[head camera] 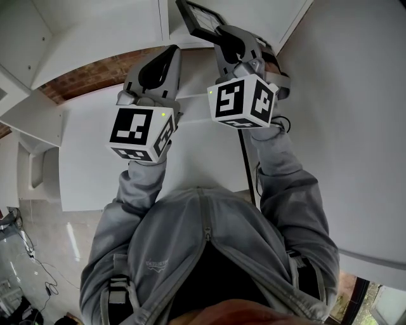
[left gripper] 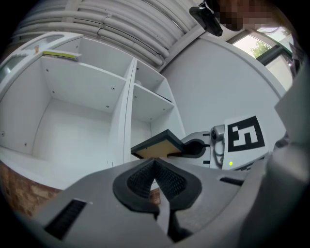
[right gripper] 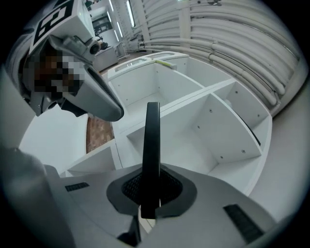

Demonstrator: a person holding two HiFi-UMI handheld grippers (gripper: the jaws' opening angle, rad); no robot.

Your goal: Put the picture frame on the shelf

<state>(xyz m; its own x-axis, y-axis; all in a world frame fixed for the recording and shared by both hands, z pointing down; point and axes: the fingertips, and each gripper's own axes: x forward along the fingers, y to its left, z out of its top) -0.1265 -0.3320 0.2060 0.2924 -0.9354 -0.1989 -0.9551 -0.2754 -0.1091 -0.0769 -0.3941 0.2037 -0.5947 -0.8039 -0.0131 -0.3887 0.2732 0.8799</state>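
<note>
Head view. Both tools raised in front of the grey hoodie [head camera: 203, 235], up toward the white shelf unit [head camera: 101, 38]. Pinched by 1 edge in the right gripper [head camera: 219, 38]: the picture frame [head camera: 198, 19], carried in the air ahead of the body, not yet on any board. Alongside and slightly lower, the left gripper [head camera: 163, 57], probably kept spare for steadying.

Left gripper view. Pads of the left gripper [left gripper: 156, 177] pressed together on nothing, so likely just riding along. Beyond them, the picture frame [left gripper: 156, 145] lying flat with a tan face underneath, clamped at 1 end by the right gripper [left gripper: 196, 147]. Held about level with the open compartments of the shelf unit [left gripper: 87, 101], a sensible height for sliding it in.

Right gripper view. Right gripper [right gripper: 150, 193] clamped tight on the near edge of the picture frame [right gripper: 153, 140], seen edge-on as a thin dark blade standing up from the pads. Gripped at the rim, probably to leave the far edge free to touch down first. Ahead, bare compartments of the shelf unit [right gripper: 208, 126]. Off to the left, the left gripper [right gripper: 92, 92], clear of the path.
</note>
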